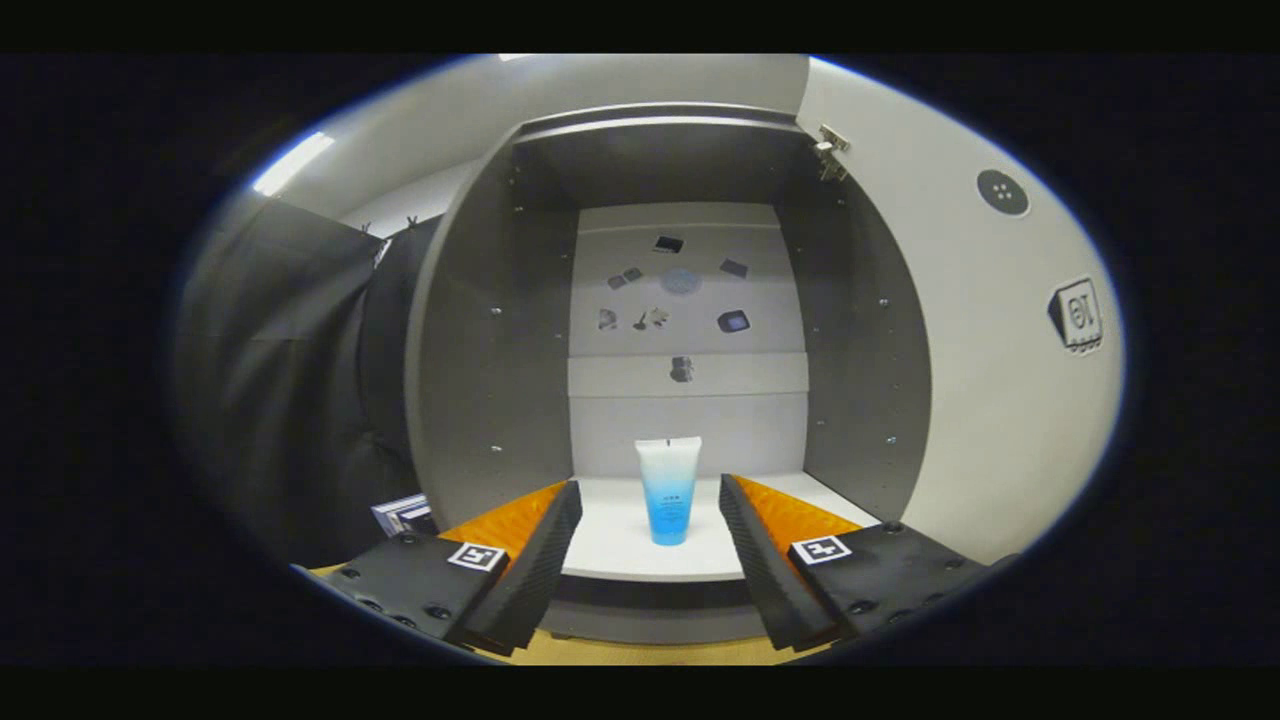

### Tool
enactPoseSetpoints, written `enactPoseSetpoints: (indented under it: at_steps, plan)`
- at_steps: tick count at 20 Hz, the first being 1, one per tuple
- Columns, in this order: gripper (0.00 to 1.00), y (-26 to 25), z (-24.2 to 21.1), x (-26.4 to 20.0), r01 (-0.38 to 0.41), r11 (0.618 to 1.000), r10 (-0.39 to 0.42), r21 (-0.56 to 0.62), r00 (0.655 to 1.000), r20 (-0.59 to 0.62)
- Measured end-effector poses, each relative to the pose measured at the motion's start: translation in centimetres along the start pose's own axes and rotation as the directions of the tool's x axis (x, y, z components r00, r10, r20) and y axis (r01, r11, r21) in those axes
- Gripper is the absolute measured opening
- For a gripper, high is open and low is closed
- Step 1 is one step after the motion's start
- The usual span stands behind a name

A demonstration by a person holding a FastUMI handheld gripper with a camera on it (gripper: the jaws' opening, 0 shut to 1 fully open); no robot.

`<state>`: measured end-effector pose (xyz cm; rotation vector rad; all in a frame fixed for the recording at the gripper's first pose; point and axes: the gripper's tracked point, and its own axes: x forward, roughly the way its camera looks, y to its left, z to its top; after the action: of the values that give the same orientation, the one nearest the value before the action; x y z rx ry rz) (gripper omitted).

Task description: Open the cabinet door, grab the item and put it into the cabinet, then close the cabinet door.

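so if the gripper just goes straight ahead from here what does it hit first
Probably the blue-and-white tube, standing cap-down on the cabinet shelf ahead of the open gripper and centred in the gap between its fingers. Depth is hard to judge.

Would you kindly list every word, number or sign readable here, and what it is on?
No text reads surely.
Tube, on the shelf just beyond the open gripper: print too small.
Door tag: two turned characters, unclear.
Finger markers: square patterns, no words.
Back-wall stickers: blurred.
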<state>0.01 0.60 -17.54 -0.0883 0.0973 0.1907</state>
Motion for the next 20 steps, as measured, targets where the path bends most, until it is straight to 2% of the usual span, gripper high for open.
enactPoseSetpoints:
  at_steps: [4, 7, 12, 16, 18, 20]
  plan:
    - [0.89, 1.2, 2.0, -8.1, 0.016, 1.000, -0.016, -0.005, 1.000, -0.012]
    - [0.89, 0.5, 4.0, -14.9, 0.064, 0.998, -0.065, 0.023, 0.998, 0.006]
    - [0.89, -4.7, 7.0, -25.6, 0.254, 0.967, -0.253, -0.015, 0.966, 0.042]
    - [0.89, -9.6, 9.4, -33.0, 0.404, 0.915, -0.401, -0.017, 0.912, 0.084]
    - [0.89, -13.8, 10.1, -36.1, 0.510, 0.860, -0.505, -0.031, 0.857, 0.100]
    - [0.89, -17.1, 10.4, -38.2, 0.575, 0.818, -0.570, -0.025, 0.815, 0.105]
